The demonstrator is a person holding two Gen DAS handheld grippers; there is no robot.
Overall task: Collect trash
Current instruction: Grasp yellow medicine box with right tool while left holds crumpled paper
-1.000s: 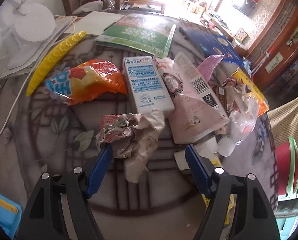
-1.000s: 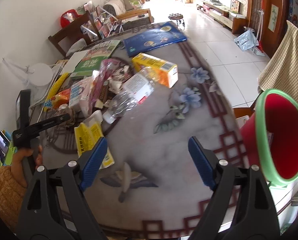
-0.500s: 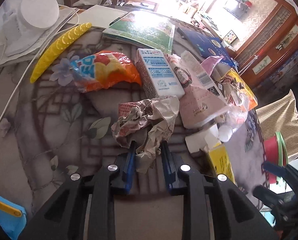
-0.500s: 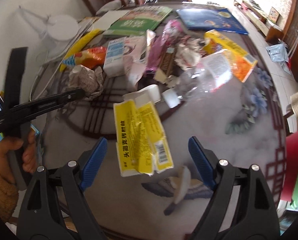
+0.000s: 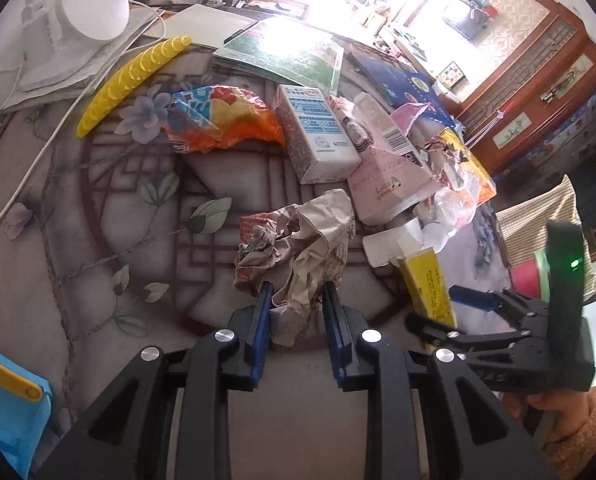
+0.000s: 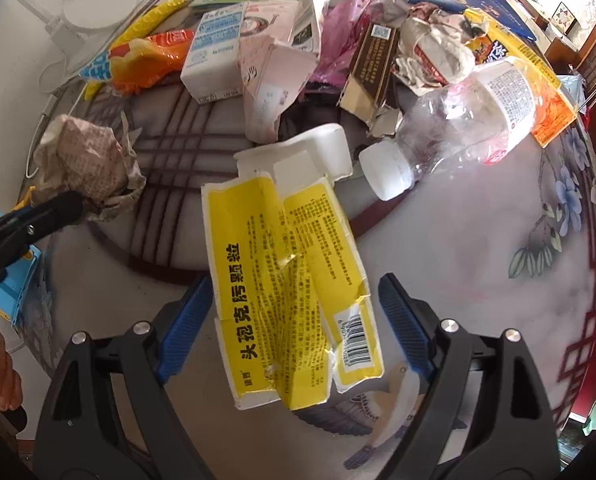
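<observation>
The crumpled paper wad [image 5: 298,252] sits on the patterned table [image 5: 98,208], just in front of the milk carton [image 5: 317,132] and the pink carton [image 5: 381,168]. My left gripper [image 5: 296,312] is clamped on its near, lower tail, the blue pads pressing the paper from both sides. I judge it light and soft, nothing to break, but loose: the bulk of the wad hangs beyond my pads, so a pinch on one flap could let the rest unfold or tear away when lifted. A deeper bite toward its middle would be safer.

Just beside it to the right lies the flattened yellow box [image 6: 286,280], flat against the table with a white torn flap at its far end. My right gripper [image 6: 294,312] stands wide apart, one pad on each side of the box, not pressing it. The box looks thin, light and creased, stiff enough along its length yet easy to buckle; lying flat, it offers its long edges, so I would squeeze across its width and let it bow up.

Beyond it, the clear plastic bottle [image 6: 465,120] lies on its side among the other wrappers.
</observation>
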